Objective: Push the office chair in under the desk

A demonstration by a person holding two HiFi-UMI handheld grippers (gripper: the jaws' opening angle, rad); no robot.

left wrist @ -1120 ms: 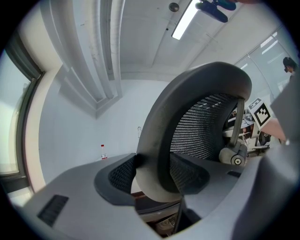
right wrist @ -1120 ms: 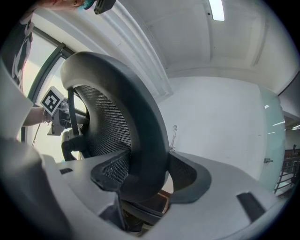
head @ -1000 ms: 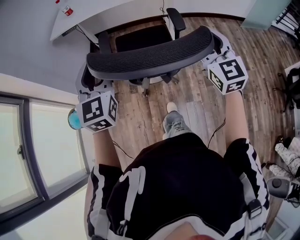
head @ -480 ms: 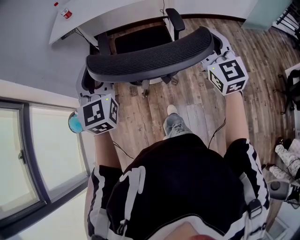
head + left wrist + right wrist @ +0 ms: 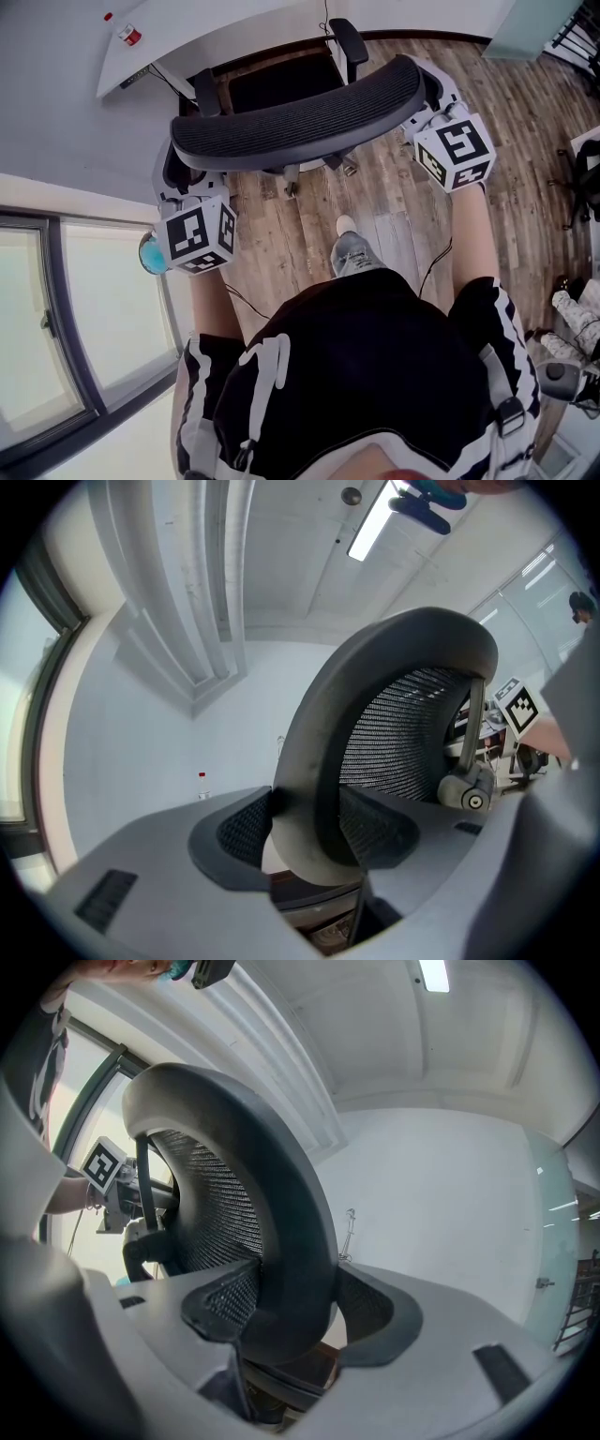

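From the head view, the office chair's black mesh backrest [image 5: 300, 117] runs across the frame, with its seat [image 5: 281, 80] partly under the white desk [image 5: 216, 28]. My left gripper [image 5: 183, 176] clasps the backrest's left end and my right gripper [image 5: 427, 94] clasps the right end. In the left gripper view the backrest's grey frame edge [image 5: 309, 761] sits between the jaws of the left gripper [image 5: 305, 832], with both pads against it. The right gripper view shows the same on the other side: the frame edge [image 5: 281, 1241] is pinched in the right gripper [image 5: 291, 1312].
A red-capped bottle [image 5: 127, 36] stands on the desk. A window frame [image 5: 56, 309] and a grey wall close off the left. My shoe [image 5: 352, 248] rests on the wood floor [image 5: 394, 206] behind the chair. Another dark chair [image 5: 586, 178] stands at the far right.
The backrest's left end and my left gripper sit slightly lower in the head view, and the desk's near corner shows a little more. Both grips on the backrest are unchanged.
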